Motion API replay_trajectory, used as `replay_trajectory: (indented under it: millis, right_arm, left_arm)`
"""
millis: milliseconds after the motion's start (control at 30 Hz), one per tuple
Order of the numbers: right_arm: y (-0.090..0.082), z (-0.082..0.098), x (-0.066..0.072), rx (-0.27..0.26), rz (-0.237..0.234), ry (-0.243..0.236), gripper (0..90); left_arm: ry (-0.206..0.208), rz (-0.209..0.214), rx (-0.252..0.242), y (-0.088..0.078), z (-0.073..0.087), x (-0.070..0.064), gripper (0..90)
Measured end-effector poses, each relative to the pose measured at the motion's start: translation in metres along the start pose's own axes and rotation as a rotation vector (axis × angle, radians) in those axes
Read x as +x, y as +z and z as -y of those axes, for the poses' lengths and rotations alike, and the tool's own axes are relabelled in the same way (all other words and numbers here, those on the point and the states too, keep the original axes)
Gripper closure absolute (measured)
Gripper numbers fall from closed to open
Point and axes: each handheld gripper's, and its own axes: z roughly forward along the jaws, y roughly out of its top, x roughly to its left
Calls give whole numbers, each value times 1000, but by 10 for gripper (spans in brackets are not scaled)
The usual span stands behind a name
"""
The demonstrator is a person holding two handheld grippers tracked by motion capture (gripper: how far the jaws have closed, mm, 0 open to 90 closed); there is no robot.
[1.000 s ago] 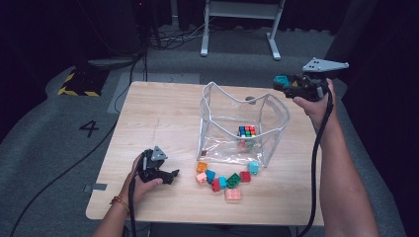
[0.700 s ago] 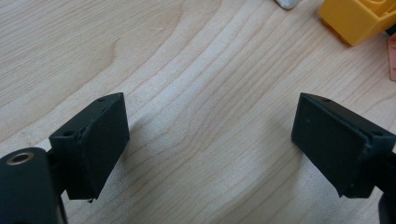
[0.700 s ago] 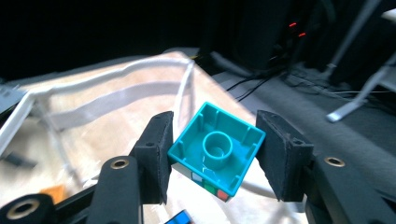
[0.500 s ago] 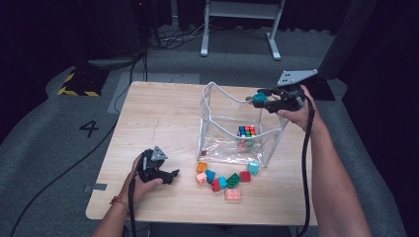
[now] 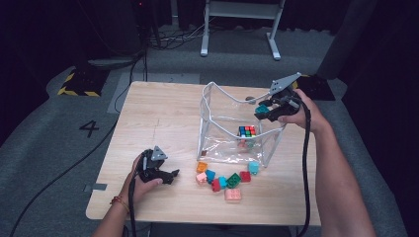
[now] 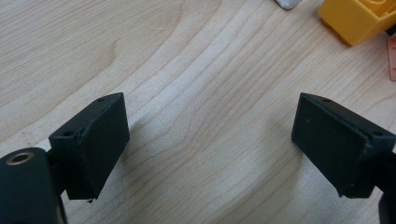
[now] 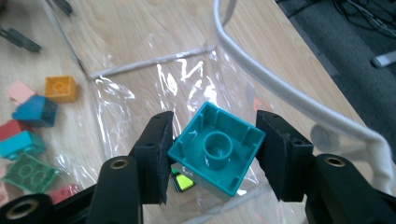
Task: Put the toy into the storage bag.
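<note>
Dark grey carpet runs all round a pale wooden desk (image 5: 163, 113), with black cables trailing off toward the far left and a white metal frame (image 5: 237, 19) standing well behind the far edge. Most of the desk's left half is bare wood, wide open from the far left corner down to the near edge.

Near the near left corner the left gripper (image 5: 170, 175) rests low over the wood, its jaws spread apart with only bare grain between them in the left gripper view (image 6: 210, 140). A yellow brick (image 6: 359, 18) lies just beyond them, toward the loose pile.

A clear plastic bag (image 5: 217, 133) with a white rim stands open on the right half of the desk, its far side close to the far edge. Inside it, on the bottom, sits a colourful puzzle cube (image 5: 247, 131).

Over the bag's right rim, near the desk's right edge, the right gripper (image 5: 262, 109) pinches a teal brick (image 7: 215, 148) between its pads, hollow underside facing the camera, held above the bag's open mouth and clear of the plastic.

Between the bag and the near edge lies a loose cluster of bricks (image 5: 225, 178) in orange, blue, red, green, teal and pink, touching or just beside one another, leaving a strip of free wood toward the near right corner
</note>
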Motion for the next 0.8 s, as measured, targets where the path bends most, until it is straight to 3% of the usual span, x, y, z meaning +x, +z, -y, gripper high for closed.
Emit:
replay_trajectory:
  millis: [100,233,333,567,667,800]
  right_arm:
    - [-1,3,-3,27,16,20,484]
    - [2,5,-5,107,43,13,484]
    - [6,6,-7,134,50,7,483]
    - [10,13,-14,226,74,59,483]
    - [9,13,-15,235,74,46,483]
    - [12,9,-12,295,79,15,481]
  left_arm:
    - [2,-2,0,0,0,0,113]
    - [2,-1,0,0,0,0,114]
    - [0,0,0,0,0,0,114]
    - [-1,1,1,0,0,0,114]
    - [-1,1,1,0,0,0,114]
    - [-1,1,1,0,0,0,113]
